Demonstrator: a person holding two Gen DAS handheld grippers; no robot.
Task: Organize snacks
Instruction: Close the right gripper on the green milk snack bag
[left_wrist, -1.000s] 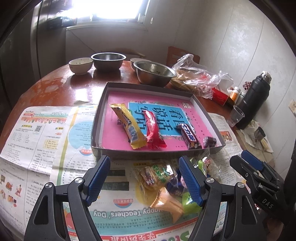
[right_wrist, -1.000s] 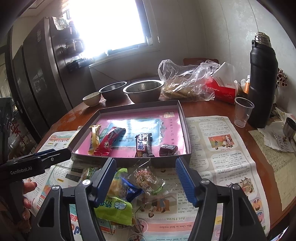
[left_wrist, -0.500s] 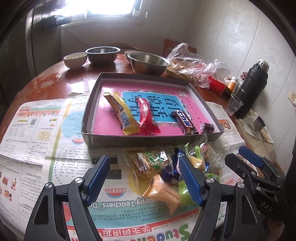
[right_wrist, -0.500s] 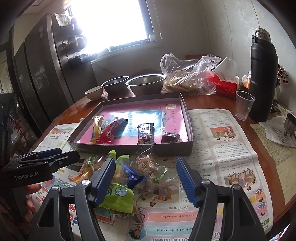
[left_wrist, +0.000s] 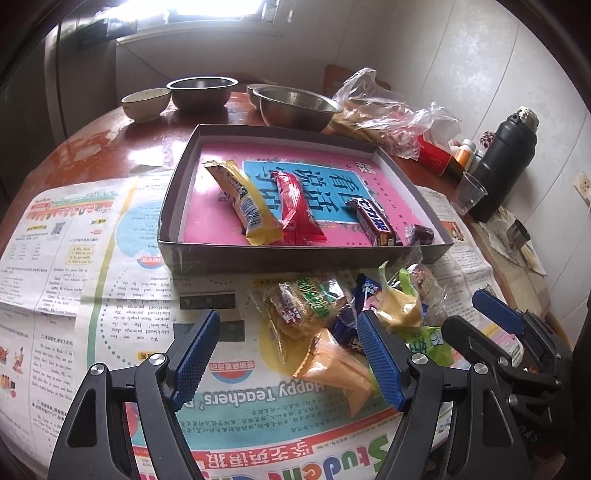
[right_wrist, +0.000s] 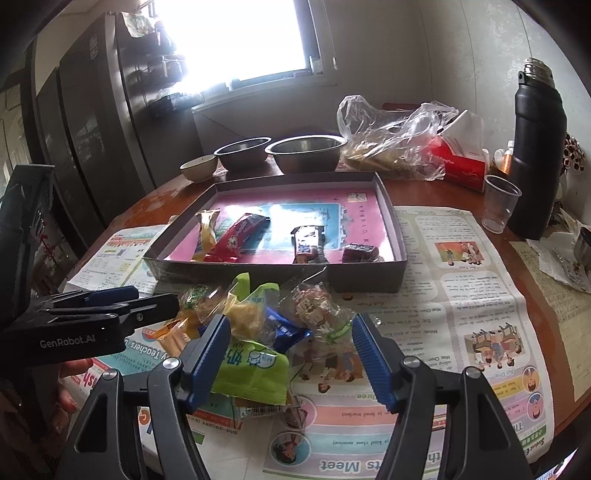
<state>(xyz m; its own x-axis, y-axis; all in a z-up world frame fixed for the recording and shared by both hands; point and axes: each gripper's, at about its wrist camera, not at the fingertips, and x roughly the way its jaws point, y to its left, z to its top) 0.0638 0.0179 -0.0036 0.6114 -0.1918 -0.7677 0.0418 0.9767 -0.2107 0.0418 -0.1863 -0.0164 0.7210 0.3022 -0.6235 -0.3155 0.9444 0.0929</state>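
The left gripper (left_wrist: 288, 354) hangs low over the newspaper (left_wrist: 110, 266) at the table's near edge, its blue pads spread wide and holding nothing. An orange-wrapped snack (left_wrist: 332, 365) lies between its fingertips, with a clear packet of biscuits (left_wrist: 306, 302) just beyond. The right gripper (right_wrist: 290, 354) is likewise spread apart and empty; a green packet (right_wrist: 255, 373) sits between its fingers, a blue-wrapped candy (right_wrist: 286, 328) and a clear cookie packet (right_wrist: 317, 306) just ahead. This loose pile lies on the newspaper, close against the near wall of the shallow grey box (left_wrist: 295, 254). Inside the box, along its near side, lie a yellow bar (left_wrist: 243, 203), a red bar (left_wrist: 295, 206), a Snickers bar (left_wrist: 373, 221) and a small dark candy (left_wrist: 419, 234) in the near right corner. Steel bowls (right_wrist: 306, 153) stand at the table's far edge.
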